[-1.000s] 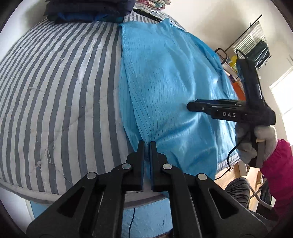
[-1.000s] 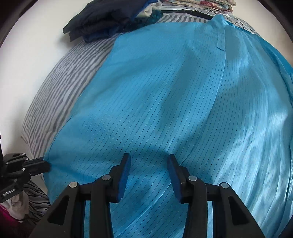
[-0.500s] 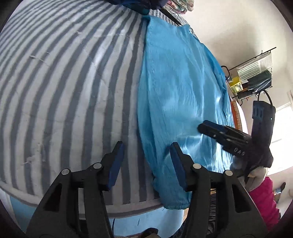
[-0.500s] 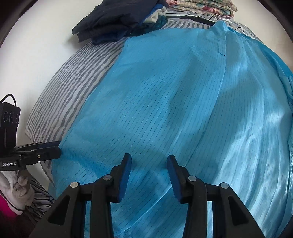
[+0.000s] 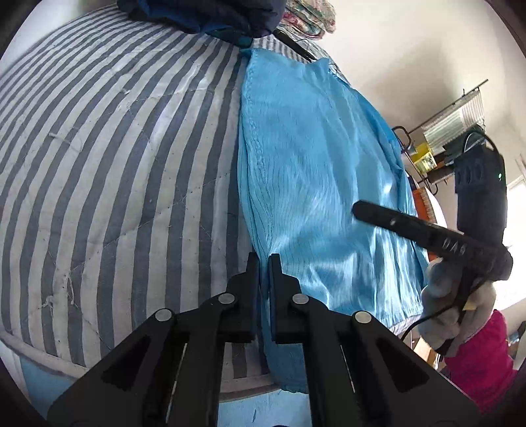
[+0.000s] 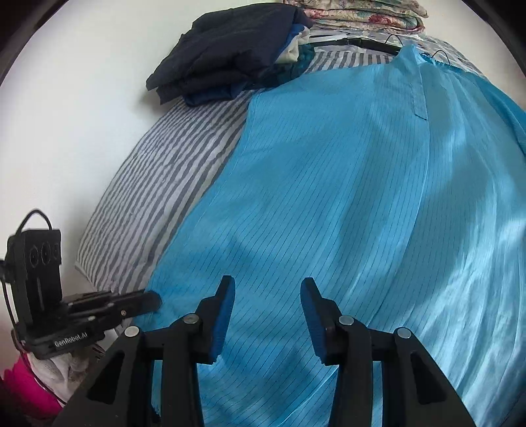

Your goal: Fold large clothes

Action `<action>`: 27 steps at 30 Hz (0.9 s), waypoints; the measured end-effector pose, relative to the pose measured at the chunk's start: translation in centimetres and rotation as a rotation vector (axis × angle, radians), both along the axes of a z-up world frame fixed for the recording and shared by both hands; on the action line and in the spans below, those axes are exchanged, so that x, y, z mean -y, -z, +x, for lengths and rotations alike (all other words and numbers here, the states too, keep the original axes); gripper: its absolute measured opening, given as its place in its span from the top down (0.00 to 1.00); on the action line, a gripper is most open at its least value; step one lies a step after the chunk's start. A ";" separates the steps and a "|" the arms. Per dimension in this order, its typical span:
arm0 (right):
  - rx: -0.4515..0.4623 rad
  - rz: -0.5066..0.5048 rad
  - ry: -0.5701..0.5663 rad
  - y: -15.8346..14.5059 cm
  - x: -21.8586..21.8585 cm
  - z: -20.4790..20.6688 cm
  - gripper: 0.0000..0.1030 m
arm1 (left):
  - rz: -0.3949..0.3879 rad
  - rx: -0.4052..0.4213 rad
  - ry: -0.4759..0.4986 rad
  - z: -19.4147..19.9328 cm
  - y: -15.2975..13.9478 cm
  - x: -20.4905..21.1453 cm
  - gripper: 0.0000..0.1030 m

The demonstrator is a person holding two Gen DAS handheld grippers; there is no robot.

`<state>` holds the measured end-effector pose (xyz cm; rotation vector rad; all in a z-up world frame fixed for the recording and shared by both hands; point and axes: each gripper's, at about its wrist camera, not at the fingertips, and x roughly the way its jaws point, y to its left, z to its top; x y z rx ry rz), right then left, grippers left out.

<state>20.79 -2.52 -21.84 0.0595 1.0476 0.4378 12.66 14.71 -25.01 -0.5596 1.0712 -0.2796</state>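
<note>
- Left claw (image 5: 262, 262): jaws pressed together on the near left edge of the blue garment (image 5: 315, 184), a thin fold of cloth pinched between the black fingers.
- Right claw (image 6: 268, 297): jaws partly apart and opening; blue-padded fingers poised over the lower part of the garment, nothing between the pads, and whether they touch the cloth cannot be told.
- Right claw, seen from the left wrist view: black body marked with letters, carried in a white-gloved hand (image 5: 442, 305) with a pink sleeve (image 5: 483, 364) below it.
- Left claw, seen from the right wrist view: at the garment's near left corner, camera block standing up behind it.
- Blue garment: large, shiny, thinly pinstriped; spread flat lengthwise on the bed, covering its right portion, the near hem hanging over the mattress edge.
- Bed (image 5: 108, 170): mattress in grey-and-white stripes, bare on the left of the garment.
- Dark folded clothes (image 6: 230, 49): stacked at the far end of the bed, just beyond the garment's far left corner.
- Floral bedding (image 6: 361, 13): folded pile, far end, to the right of the dark stack.
- Clothes hanger (image 6: 371, 42): black, lying beside the garment's far edge.
- Wire rack (image 5: 460, 131): against the wall beyond the bed's right side.
</note>
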 end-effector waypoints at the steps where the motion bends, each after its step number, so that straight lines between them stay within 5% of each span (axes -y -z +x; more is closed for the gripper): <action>1: -0.004 0.001 0.008 -0.2 0.1 0.5 0.54 | -0.011 -0.021 -0.012 0.2 0.4 -0.2 0.94; 5: -0.019 0.000 0.022 -0.8 -0.6 2.7 0.44 | -0.074 -0.086 -0.029 0.9 2.5 -0.5 0.86; 7: -0.028 0.015 0.022 -1.0 -0.9 3.5 0.41 | -0.068 -0.066 -0.022 0.8 2.2 -0.3 0.96; 17: -0.059 -0.001 -0.047 -1.1 -6.9 8.4 0.40 | -0.020 0.052 -0.004 0.3 -0.8 1.4 1.00; 27: -0.141 -0.244 -0.098 2.5 -12.4 10.7 0.45 | 0.050 0.106 0.020 0.7 -2.2 3.3 1.00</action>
